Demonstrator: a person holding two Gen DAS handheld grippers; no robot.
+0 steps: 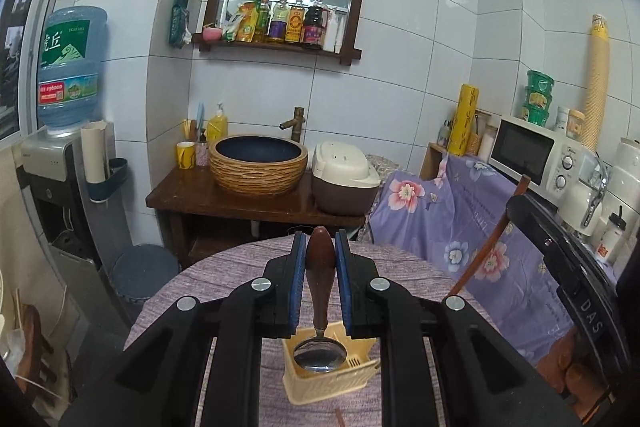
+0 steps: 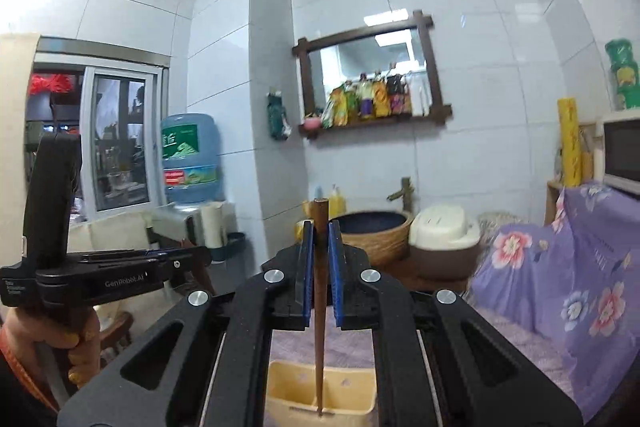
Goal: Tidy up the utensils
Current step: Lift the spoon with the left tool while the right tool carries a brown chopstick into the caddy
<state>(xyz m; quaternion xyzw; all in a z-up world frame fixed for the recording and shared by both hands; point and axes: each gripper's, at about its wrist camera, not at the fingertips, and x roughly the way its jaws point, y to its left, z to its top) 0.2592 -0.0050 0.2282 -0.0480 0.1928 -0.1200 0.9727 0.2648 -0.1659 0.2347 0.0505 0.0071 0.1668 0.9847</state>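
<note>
A: What has the left gripper (image 1: 320, 247) got?

B: A spoon (image 1: 320, 311); the jaws are pinched narrow on its brown wooden handle, the blue pads (image 1: 297, 279) pressing it from both sides; the handle tip pokes up past the fingertips and the steel bowl hangs below, facing the camera.

A: And where does the bowl sit?

B: Over the caddy (image 1: 316, 383), a pale yellow plastic holder on the purple cloth of the table (image 1: 224, 267); whether the spoon touches the caddy I cannot tell.

A: The right gripper (image 2: 320, 259)?

B: Nearly shut on a chopstick (image 2: 320, 307); dark wood, upright between the blue pads (image 2: 307, 267); its square top stands above the fingertips and its thin end points down at the caddy (image 2: 352, 399); the tip lies by the divider between two compartments, though I cannot say which one it is in, or whether it has entered at all.

A: Do the two views show each other?

B: Yes; in the left wrist view the right gripper's black body (image 1: 568, 267) is at the right edge with the chopstick (image 1: 492, 239) slanting beside it; in the right wrist view the left gripper (image 2: 120, 275) is at the left, held by a hand (image 2: 76, 347).

A: Anything behind?

B: A basin (image 1: 258, 163) on a wooden stand, a rice cooker (image 1: 344, 175) just beside it, and a microwave (image 1: 536, 151) to the right.
</note>
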